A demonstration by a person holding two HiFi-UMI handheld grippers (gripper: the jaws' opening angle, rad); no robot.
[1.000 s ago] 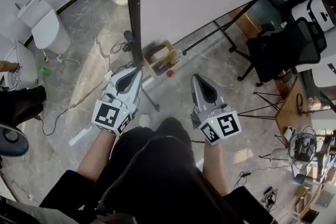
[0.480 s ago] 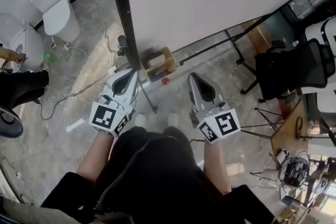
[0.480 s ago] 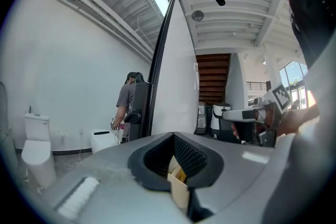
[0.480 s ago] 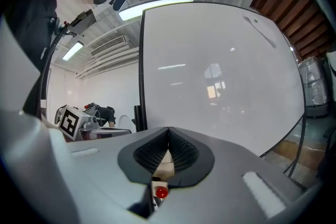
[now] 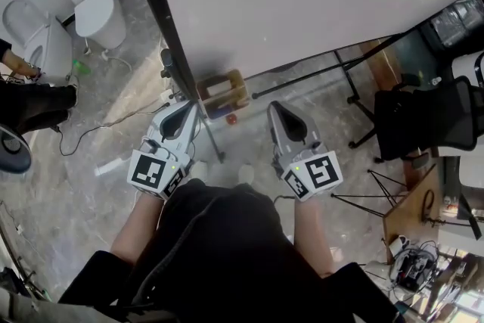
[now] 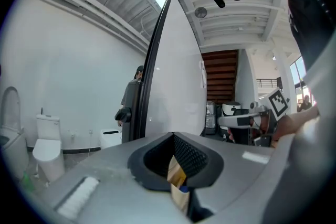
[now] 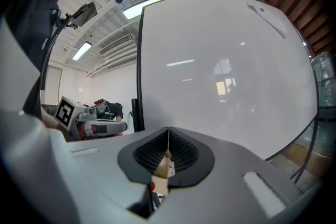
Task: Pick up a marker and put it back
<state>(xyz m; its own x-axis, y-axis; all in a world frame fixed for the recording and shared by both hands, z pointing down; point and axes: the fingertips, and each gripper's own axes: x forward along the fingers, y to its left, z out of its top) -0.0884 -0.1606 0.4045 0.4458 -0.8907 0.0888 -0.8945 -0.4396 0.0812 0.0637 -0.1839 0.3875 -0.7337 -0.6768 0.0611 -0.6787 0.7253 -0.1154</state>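
Head view is taken up below by the person's dark clothing, and both grippers are held out level, side by side and apart, toward a whiteboard (image 5: 302,4) on a stand. The left gripper (image 5: 195,107) is closed: in the left gripper view its fingers (image 6: 190,156) are met at the tip and nothing is held between them. The right gripper (image 5: 272,107) is closed and empty in the same way, as is shown in the right gripper view.

No marker is made out with certainty. A wooden box (image 5: 224,91) is set on the floor (image 5: 113,132) at the foot of the board, just ahead of both grippers, and the marker is judged to be kept there. A small red thing (image 5: 231,118) lies just beside the box; whether it is a marker or a cap cannot be told.

Several slips can be expected from here. The fingers must be opened before the reach, or the marker will only be pushed. The box lies low and close to the stand leg (image 5: 210,138), so the leg or the box could be knocked on the way down. A thin round marker could be pinched off-centre and dropped or sent rolling
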